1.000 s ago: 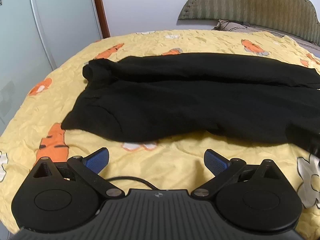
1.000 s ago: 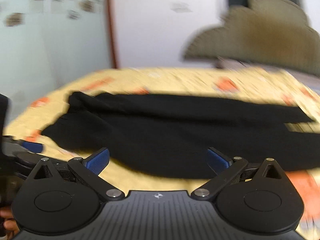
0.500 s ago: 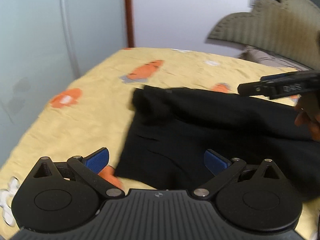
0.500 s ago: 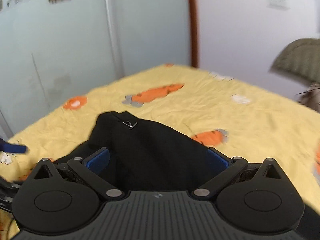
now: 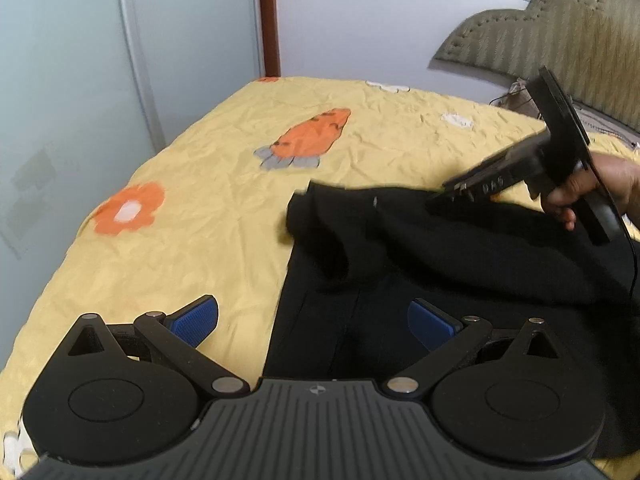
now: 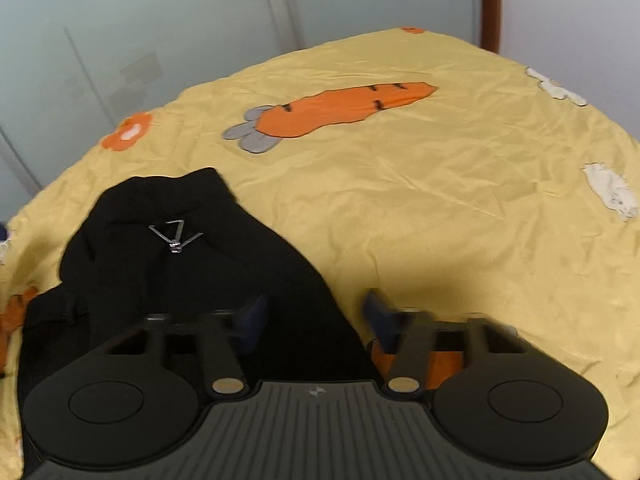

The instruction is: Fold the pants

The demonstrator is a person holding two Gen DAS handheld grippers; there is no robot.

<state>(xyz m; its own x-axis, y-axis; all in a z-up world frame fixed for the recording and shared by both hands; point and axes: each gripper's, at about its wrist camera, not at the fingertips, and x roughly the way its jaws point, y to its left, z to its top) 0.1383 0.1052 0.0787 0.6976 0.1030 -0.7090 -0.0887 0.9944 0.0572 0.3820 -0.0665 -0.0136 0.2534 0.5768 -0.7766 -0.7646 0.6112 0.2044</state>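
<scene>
1. Your left gripper (image 5: 312,322) has its jaws spread wide and holds nothing; its left pad (image 5: 192,320) is over bare sheet just left of the pants, its right pad (image 5: 430,322) over the black cloth.
2. The pants (image 5: 460,264) lie on the yellow sheet (image 5: 192,208), right of the orange flower (image 5: 128,210) and below the carrot print (image 5: 312,140). Their near end is rumpled into a raised fold.
3. A small metal clasp (image 6: 174,236) shows on the bunched end of the pants in the right wrist view.
4. Your right gripper (image 6: 312,320) is partly open, its pads blurred; the left pad (image 6: 252,320) is over the pants' edge, the right pad (image 6: 378,318) over the sheet. It grips nothing.
5. From the left wrist view, your right hand (image 5: 600,184) holds that gripper with its tip down at the pants' far edge.
</scene>
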